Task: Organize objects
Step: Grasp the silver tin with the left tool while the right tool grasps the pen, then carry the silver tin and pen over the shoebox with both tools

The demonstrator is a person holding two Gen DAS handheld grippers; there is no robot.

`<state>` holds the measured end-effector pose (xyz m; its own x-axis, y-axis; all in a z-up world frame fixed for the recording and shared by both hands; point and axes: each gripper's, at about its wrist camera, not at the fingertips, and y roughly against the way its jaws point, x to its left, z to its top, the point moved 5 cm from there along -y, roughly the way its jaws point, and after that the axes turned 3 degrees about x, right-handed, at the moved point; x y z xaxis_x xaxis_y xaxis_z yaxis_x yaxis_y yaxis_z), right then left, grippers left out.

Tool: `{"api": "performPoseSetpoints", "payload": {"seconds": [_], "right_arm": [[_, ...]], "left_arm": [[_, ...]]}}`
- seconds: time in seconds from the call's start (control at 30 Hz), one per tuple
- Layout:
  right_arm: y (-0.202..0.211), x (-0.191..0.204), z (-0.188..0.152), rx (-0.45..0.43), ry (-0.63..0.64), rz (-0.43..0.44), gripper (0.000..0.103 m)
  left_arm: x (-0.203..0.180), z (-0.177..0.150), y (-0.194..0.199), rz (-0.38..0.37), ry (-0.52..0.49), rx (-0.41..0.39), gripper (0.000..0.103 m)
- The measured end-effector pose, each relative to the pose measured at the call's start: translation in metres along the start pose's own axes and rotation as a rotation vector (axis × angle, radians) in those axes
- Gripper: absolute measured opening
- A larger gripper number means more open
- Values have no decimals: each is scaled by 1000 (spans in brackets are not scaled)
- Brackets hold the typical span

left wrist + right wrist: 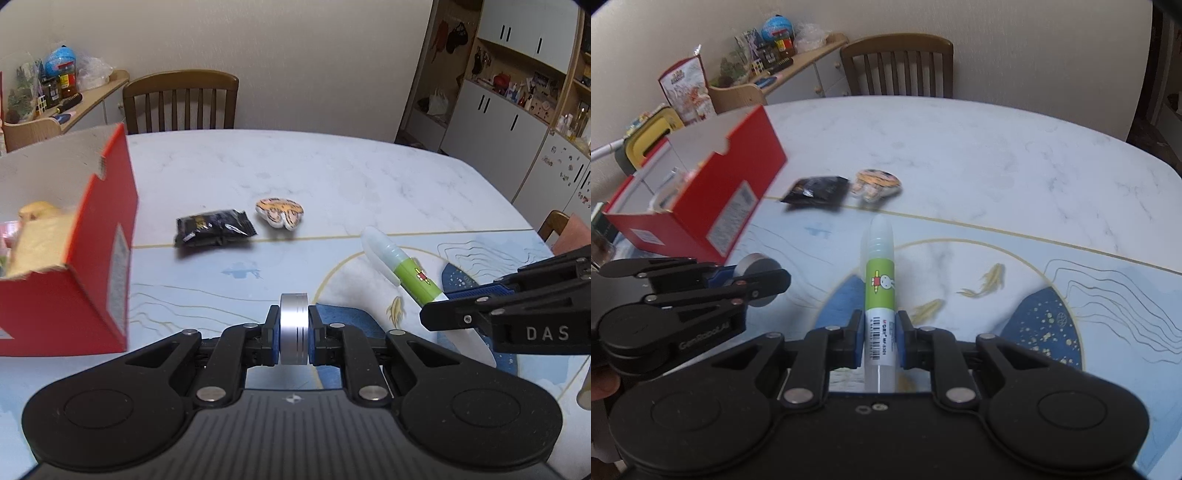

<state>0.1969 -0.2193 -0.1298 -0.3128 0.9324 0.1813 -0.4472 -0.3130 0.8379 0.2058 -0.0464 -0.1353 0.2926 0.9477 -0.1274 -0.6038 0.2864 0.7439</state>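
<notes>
My left gripper (293,334) is shut on a round silver metal tin (293,328), held on edge above the table. My right gripper (880,341) is shut on a white glue tube with a green label (880,284), which points forward over the table. In the left wrist view the glue tube (400,266) and the right gripper (436,314) show at right. In the right wrist view the left gripper (753,282) with the tin (759,264) shows at left. An open red box (110,236) (738,184) with items inside stands at left.
A black snack packet (214,230) (816,192) and an orange patterned item (280,212) (875,182) lie mid-table on the printed table cover (332,177). A wooden chair (181,101) stands behind the table. A cluttered sideboard (85,96) is at left, cupboards (517,110) at right.
</notes>
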Motion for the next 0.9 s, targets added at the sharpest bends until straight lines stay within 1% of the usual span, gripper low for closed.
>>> {"api": "performPoseSetpoints", "payload": {"seconds": [0.2,0.47,0.7,0.9], "right_arm": [[17,33,8,-33,10,9,16],[24,80,27,-56,51,39,16],[25,125,49,-81,101,74,16],[18,157,71,-92,135,89,16]], "left_arm": [[18,7,26,-26,-11,-18,13],[49,16,57,-60,-22,-42,13],[91,24,80,-34,-22,-68,13],[141,33,99,20,-15,-92,13]]}}
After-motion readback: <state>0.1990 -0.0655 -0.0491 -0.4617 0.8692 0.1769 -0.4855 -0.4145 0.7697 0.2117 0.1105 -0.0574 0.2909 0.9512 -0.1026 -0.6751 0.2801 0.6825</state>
